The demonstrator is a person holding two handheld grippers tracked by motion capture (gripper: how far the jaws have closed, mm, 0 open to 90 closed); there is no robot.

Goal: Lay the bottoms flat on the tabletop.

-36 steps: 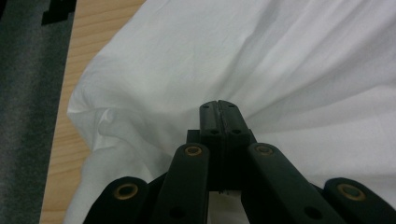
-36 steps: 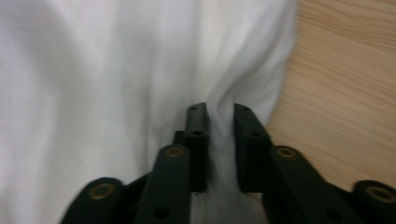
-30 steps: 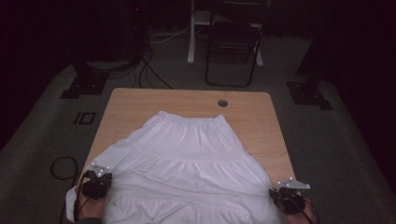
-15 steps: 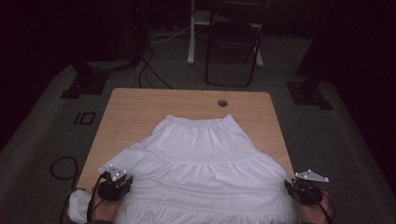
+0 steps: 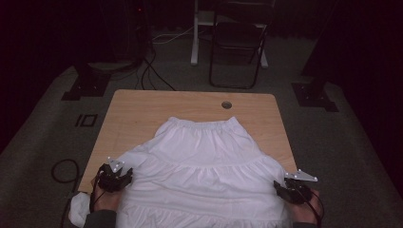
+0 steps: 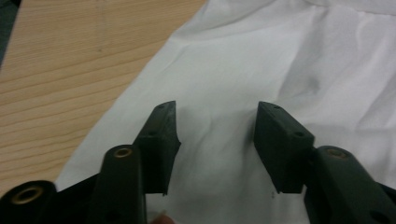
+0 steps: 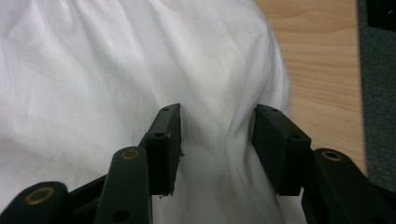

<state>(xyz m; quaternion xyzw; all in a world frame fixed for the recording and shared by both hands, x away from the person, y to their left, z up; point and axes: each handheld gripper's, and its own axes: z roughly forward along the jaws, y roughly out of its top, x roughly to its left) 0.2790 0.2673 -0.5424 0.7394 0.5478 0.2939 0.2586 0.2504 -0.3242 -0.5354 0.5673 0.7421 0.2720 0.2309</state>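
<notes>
Both tongs moved nearer, left tongs (image 5: 124,176) and right tongs (image 5: 281,189) gaping over white skirt (image 5: 204,161)

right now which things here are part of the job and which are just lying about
In the job:
- white skirt, spread on the wooden table
- left tool, open over the skirt's left edge
- right tool, open over its right edge

Lying about:
- black folding chair beyond the table
- loose cables on the floor
</notes>
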